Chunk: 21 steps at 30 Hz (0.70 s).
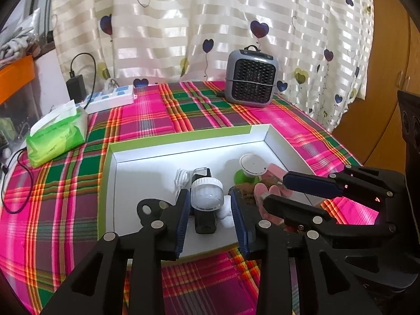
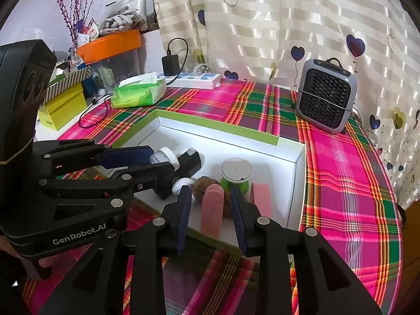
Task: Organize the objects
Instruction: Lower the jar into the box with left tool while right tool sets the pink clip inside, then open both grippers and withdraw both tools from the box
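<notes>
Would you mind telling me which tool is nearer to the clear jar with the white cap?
Left. The left tool straddles the clear jar, its fingers either side of it. The right tool sits further right in the white box, around the pink piece.

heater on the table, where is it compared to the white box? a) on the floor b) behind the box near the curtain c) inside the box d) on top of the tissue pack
b: the grey heater stands on the plaid cloth beyond the white box, close against the curtain.
</notes>
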### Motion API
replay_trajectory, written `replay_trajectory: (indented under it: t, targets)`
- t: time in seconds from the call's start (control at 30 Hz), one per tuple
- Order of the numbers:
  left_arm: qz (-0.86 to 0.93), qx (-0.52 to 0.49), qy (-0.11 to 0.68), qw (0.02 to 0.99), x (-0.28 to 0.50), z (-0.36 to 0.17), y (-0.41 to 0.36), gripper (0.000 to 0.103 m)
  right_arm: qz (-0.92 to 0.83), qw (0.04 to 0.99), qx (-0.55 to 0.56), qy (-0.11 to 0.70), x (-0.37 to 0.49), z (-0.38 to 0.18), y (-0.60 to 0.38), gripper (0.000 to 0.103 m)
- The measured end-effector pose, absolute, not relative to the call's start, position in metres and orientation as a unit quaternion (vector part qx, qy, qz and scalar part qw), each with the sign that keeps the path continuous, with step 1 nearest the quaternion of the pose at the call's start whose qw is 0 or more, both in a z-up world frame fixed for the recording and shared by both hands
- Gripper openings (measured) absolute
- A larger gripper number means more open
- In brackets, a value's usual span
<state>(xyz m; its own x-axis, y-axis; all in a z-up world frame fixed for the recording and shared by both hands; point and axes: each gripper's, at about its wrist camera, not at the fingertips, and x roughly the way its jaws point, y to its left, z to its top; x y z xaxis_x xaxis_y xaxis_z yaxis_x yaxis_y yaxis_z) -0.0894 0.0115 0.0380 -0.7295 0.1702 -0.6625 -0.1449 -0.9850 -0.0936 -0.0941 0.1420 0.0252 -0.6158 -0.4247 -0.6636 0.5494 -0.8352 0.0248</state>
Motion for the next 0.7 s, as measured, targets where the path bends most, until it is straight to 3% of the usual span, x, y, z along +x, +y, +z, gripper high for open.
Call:
replay_trajectory:
  t: [0.7]
  targets:
    - [0.932,-0.356,-0.032,0.063,-0.04,0.043,0.011,0.03,-0.894,0.274,0.344,0.09,-0.054,0.029,0.14,0.032]
